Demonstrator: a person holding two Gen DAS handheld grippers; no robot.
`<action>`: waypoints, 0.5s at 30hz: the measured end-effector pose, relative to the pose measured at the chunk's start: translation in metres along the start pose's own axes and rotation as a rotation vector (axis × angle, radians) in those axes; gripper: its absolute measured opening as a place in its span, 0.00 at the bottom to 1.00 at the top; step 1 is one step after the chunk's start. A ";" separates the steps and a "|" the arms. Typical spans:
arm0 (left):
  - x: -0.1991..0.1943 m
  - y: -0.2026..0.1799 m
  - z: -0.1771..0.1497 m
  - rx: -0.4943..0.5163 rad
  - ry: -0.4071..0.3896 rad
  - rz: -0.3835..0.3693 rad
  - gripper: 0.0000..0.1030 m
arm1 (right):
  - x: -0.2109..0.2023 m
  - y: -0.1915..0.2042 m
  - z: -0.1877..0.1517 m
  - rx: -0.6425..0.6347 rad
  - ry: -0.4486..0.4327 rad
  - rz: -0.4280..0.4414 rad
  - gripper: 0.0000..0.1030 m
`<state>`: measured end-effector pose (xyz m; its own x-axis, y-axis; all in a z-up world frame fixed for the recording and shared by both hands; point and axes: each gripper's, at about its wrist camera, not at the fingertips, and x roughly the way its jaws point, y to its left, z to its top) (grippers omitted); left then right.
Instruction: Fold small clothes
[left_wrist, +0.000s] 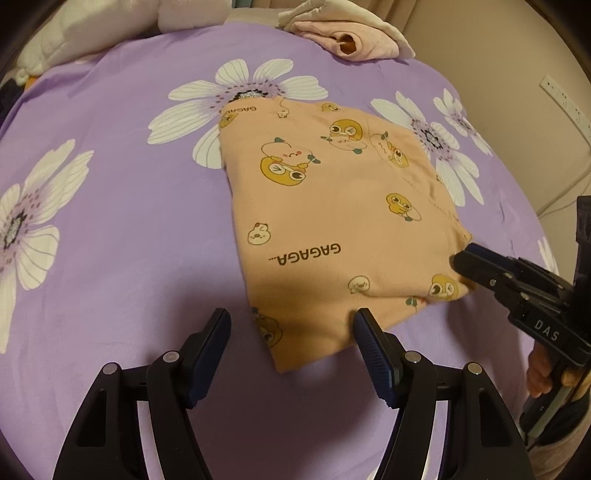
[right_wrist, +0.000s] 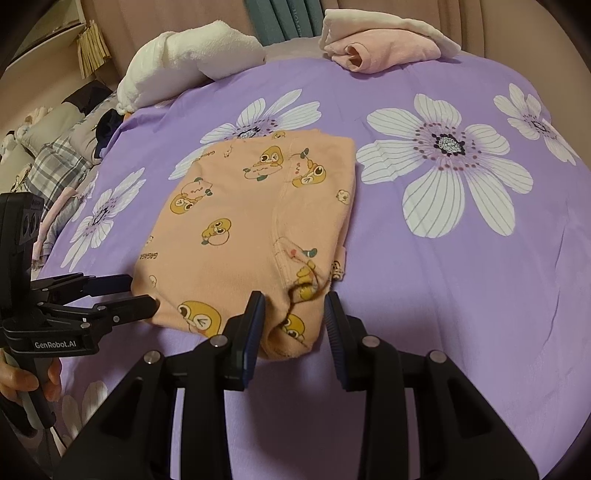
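Folded garment (left_wrist: 332, 221) on the bedspread (left_wrist: 122, 229): a peach piece printed with ducks, lying flat near the middle of the purple, daisy-patterned cover.

Left gripper (left_wrist: 291, 325): my fingers stand spread wide over the garment's near corner. The right finger (left_wrist: 373, 347) sits at the cloth's near edge; the left finger (left_wrist: 210, 343) is over bare bedspread. Neither pad presses the fabric. In the right wrist view this gripper (right_wrist: 142, 293) points at the garment's side edge, tips just beside the cloth.

Right gripper (right_wrist: 295, 321): my fingers are partly closed around the garment's bunched near corner. Cloth lies between them and touches the left pad (right_wrist: 255, 325); whether the right pad presses too I cannot tell. In the left wrist view the same gripper (left_wrist: 465, 262) meets the garment at its side corner.

Far edge of the bed: a folded pink garment (right_wrist: 384, 55) lies well apart from the peach one, with a white towel (right_wrist: 184, 62) farther left. No container holds any item; all lie directly on the bedspread.
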<state>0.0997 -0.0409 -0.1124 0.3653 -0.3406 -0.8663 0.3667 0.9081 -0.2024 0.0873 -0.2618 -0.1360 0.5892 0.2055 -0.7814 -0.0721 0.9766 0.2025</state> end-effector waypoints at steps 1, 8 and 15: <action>-0.002 0.000 -0.001 0.004 -0.002 0.005 0.66 | -0.001 0.000 -0.001 0.001 -0.002 0.000 0.33; -0.010 -0.001 -0.004 0.007 -0.010 0.022 0.66 | -0.012 0.001 -0.004 0.006 -0.016 0.000 0.33; -0.017 0.002 -0.011 -0.022 -0.012 0.017 0.66 | -0.020 0.002 -0.009 0.015 -0.027 0.001 0.34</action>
<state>0.0848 -0.0308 -0.1033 0.3818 -0.3280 -0.8641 0.3418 0.9187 -0.1977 0.0681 -0.2639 -0.1248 0.6103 0.2050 -0.7652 -0.0610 0.9752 0.2126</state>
